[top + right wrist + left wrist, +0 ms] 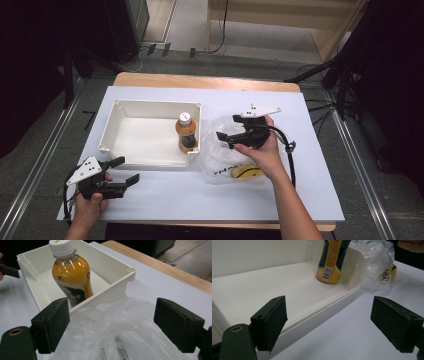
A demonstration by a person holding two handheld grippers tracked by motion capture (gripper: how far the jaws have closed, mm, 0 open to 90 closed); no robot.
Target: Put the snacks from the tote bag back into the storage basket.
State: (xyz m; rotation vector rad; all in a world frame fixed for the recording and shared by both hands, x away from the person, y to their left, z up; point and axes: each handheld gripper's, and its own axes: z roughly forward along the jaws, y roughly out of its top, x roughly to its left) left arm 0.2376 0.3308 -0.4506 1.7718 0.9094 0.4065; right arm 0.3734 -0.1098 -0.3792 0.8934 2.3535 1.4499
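The right gripper (226, 136) hovers over a crumpled clear plastic bag (222, 160) that lies on the white table sheet (310, 200), just beside the right wall of the white bin (116, 107). Its jaws stand wide apart with nothing between them; in the right gripper view the bag (120, 335) spreads out directly beneath the 2 pads. A yellow item (246, 172) sits inside the bag near its front edge (what it is cannot be told through the film).

An orange drink bottle (186, 132) with a white cap stands upright in the bin's right front corner, touching or nearly touching the wall next to the bag. The left gripper (127, 170) rests low at the front left, near the bin's front wall, its jaws also apart and empty.

The work in hand looks like picking up the bag or getting at its contents. The risks, as I judge them:

- The film is thin and slack, so the pads may close on a single loose fold and the bag could slip or stretch rather than lift.
- The yellow item could slide out of the open mouth if the bag is raised by the wrong end.
- The bag crowds the bin wall, so a sideways tug may nudge the bin and topple the tall bottle.
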